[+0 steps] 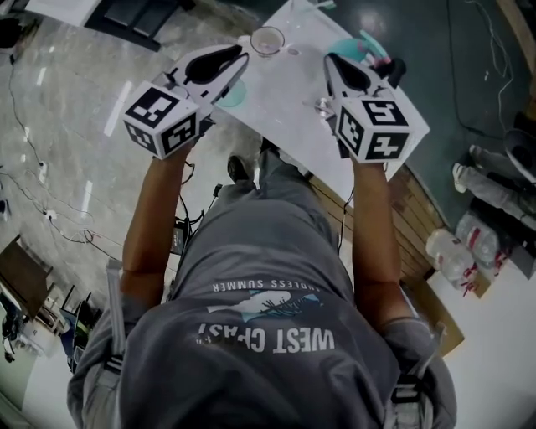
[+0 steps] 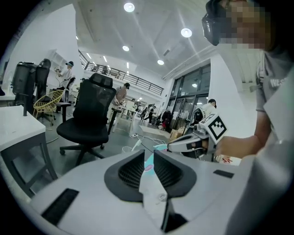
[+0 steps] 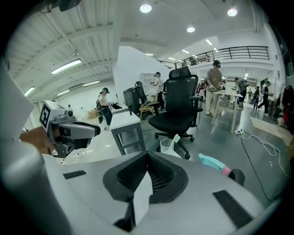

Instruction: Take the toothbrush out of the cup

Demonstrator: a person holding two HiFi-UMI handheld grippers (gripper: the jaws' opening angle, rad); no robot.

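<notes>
Clear cup (image 3: pixel 166 146) holding toothbrush (image 3: pixel 176 138), ahead of closed right tool (image 3: pixel 147 155), left tool (image 2: pixel 149 153) narrowly parted, empty

This is a big open-plan office or lab hall. A black office chair (image 3: pixel 178 108) stands on a polished grey floor (image 3: pixel 257 124). Left of the chair is a white desk (image 3: pixel 126 125), and behind it people (image 3: pixel 214 85) stand at tables. Above the chair are a railed balcony (image 3: pixel 229 51) and round ceiling lights (image 3: pixel 146 8). Cables (image 3: pixel 264 144) trail to its right.
</notes>
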